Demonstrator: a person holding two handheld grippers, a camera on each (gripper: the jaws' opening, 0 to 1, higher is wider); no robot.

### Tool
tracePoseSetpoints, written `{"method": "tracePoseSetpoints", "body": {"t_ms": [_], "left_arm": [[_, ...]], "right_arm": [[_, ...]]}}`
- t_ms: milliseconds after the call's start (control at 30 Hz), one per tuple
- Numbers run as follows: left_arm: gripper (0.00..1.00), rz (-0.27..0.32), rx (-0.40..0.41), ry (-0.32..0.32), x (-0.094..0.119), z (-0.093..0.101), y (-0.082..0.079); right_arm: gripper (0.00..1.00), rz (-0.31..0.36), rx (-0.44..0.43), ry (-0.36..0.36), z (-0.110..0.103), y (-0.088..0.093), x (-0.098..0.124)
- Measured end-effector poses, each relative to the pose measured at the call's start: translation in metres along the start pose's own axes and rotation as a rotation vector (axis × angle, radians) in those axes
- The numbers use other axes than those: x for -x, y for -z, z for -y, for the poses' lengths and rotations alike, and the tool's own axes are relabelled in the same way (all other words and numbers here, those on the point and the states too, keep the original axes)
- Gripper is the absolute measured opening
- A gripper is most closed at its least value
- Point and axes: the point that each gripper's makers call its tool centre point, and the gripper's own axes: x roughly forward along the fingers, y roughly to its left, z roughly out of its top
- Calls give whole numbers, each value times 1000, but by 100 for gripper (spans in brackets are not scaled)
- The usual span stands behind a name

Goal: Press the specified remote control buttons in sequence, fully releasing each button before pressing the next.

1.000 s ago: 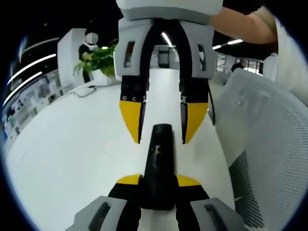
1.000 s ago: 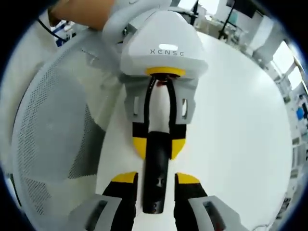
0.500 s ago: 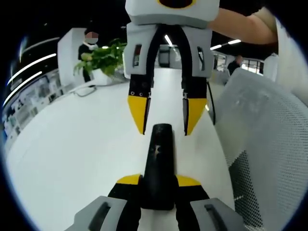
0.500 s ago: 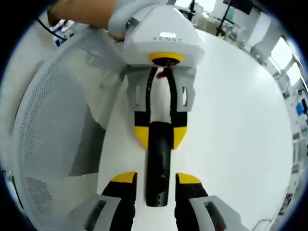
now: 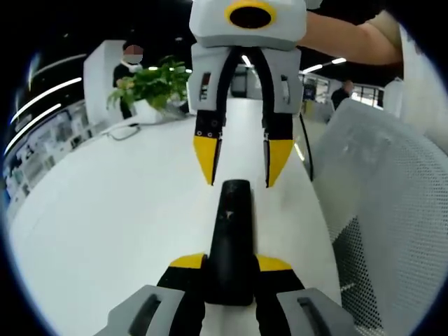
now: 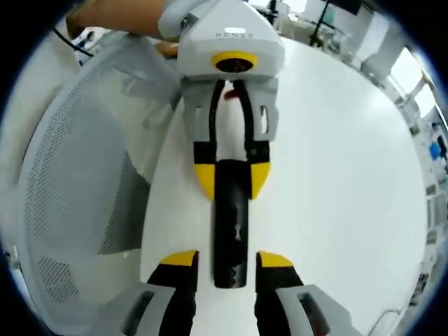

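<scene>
White table [image 5: 105,210] — left tongs [image 5: 231,264] clamp remote [image 5: 229,238]; right tongs [image 6: 222,260] parted, unladen.

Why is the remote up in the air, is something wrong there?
Nothing looks broken or spilled. The black remote is simply held off the white table by the left tool, shut on one end. The right tool is open, its yellow tips on either side of the other end. A mesh chair stands beside the table.

I see bright, even light on the glossy white table [image 5: 105,210], with glare from long ceiling strip lights [image 5: 49,94] overhead. Shadows are soft. Fisheye bending warps the edges, and distant background looks slightly blurred.
</scene>
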Motion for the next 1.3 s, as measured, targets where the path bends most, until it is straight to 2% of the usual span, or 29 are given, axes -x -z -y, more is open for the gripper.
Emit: {"method": "tracePoseSetpoints", "body": {"t_ms": [800, 1300], "left_arm": [[25, -18, 2, -6, -1, 1, -2], [25, -19, 7, -8, 0, 1, -3]], "right_arm": [[30, -12, -32, -4, -1, 25, -1], [31, -12, -51, -16, 2, 33, -14]]}}
